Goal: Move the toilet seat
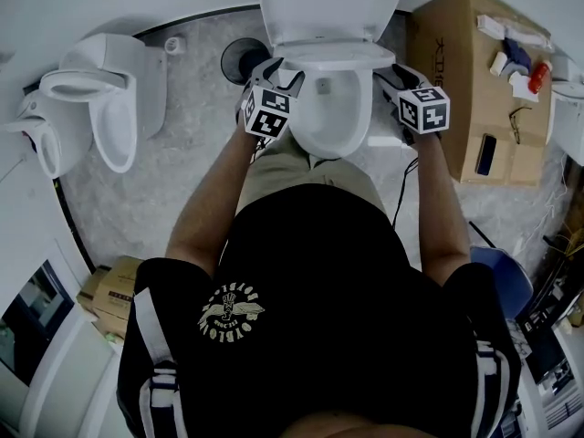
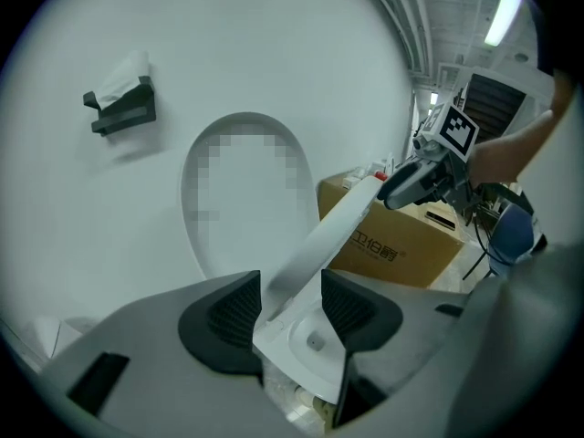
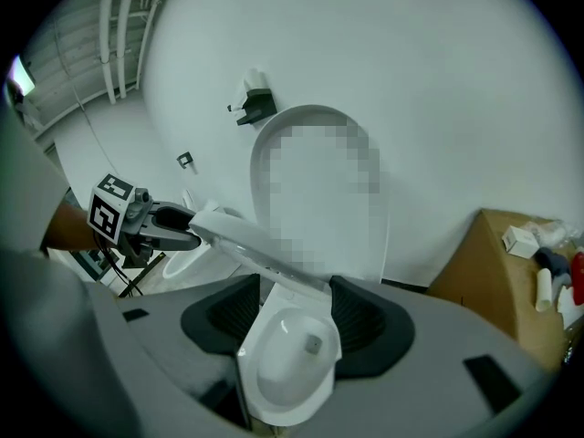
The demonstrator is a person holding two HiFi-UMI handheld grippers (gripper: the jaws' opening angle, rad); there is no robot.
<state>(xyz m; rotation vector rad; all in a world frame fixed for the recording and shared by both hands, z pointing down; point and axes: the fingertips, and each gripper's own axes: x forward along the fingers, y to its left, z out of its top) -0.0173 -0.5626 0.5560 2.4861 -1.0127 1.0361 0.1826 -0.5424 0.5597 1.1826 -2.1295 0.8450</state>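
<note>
Step in hand: lifting, as you read it. The toilet seat point(image 1: 365, 58) is off the rim of the toilet bowl point(image 1: 327, 121) and not yet against the lid point(image 1: 328, 7).
Seat position: slanted above the bowl, hinged end at the bowl's back, free end raised between your two hands.
Lid: upright behind the bowl, leaning on the wall.
Left gripper point(image 1: 279, 73): jaws clamped on the seat's left limb, above the bowl's left rim. The white ring fills the gap between the pads.
Right gripper point(image 1: 391, 73): jaws clamped on the right limb, above the bowl's right rim, level with the other hand.
Next move, your call: swing both hands up and back around the hinge at one pace so the ring does not twist. Slow before it meets the lid, and only then part the jaws.
Watch for: smooth plastic and a thin edge. A slip would likely drop the seat onto the bowl.
Surroundings: cardboard box point(image 1: 474, 80) right of the bowl, second toilet point(image 1: 109, 99) left of it, both well apart from the swing.
</note>
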